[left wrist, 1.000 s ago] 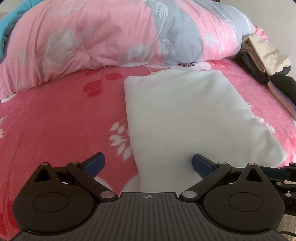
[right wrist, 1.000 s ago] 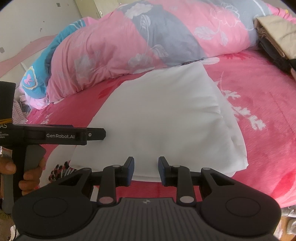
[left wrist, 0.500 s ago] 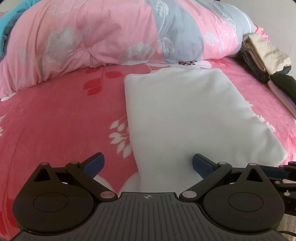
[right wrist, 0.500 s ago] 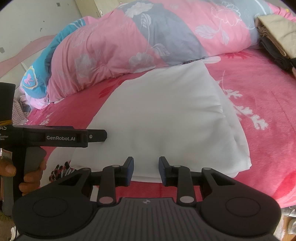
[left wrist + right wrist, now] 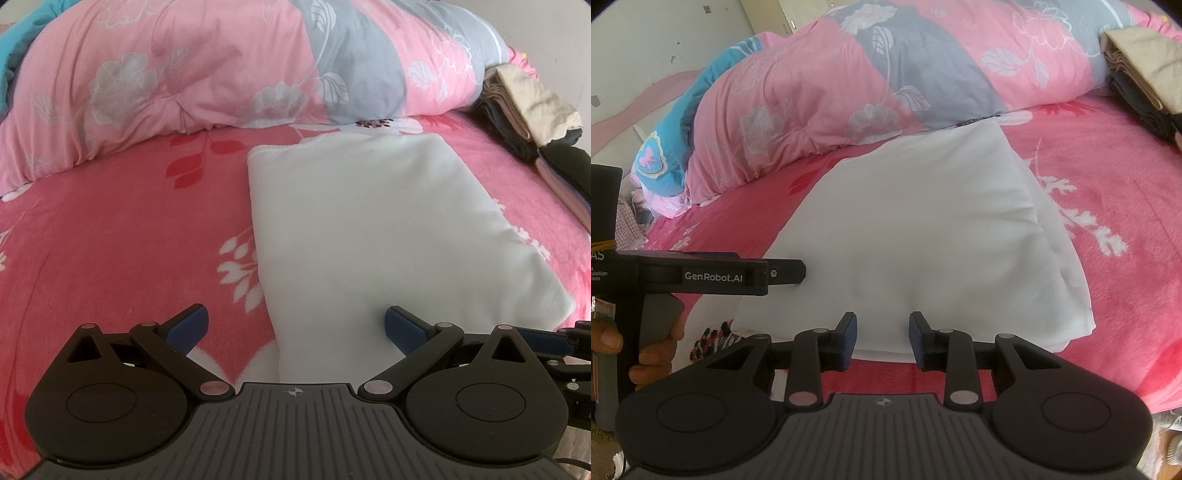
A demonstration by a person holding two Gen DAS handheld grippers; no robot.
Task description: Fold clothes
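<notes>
Left gripper (image 5: 293, 323) fingers wide apart, right gripper (image 5: 882, 339) fingers narrowly parted, both low beside white garment (image 5: 388, 236).

Smooth matt white cloth garment (image 5: 388, 236)

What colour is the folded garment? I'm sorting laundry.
Plain white garment, clearest in the left wrist view.

A plain white soft-fabric garment (image 5: 373, 229) (image 5: 923, 236), folded into a smooth tapering rectangle, lies flat on the pink floral bed sheet (image 5: 110, 236). Its far end lies just beside the heaped pink-and-grey quilt (image 5: 229, 74); layered edges show along its right side.
</notes>
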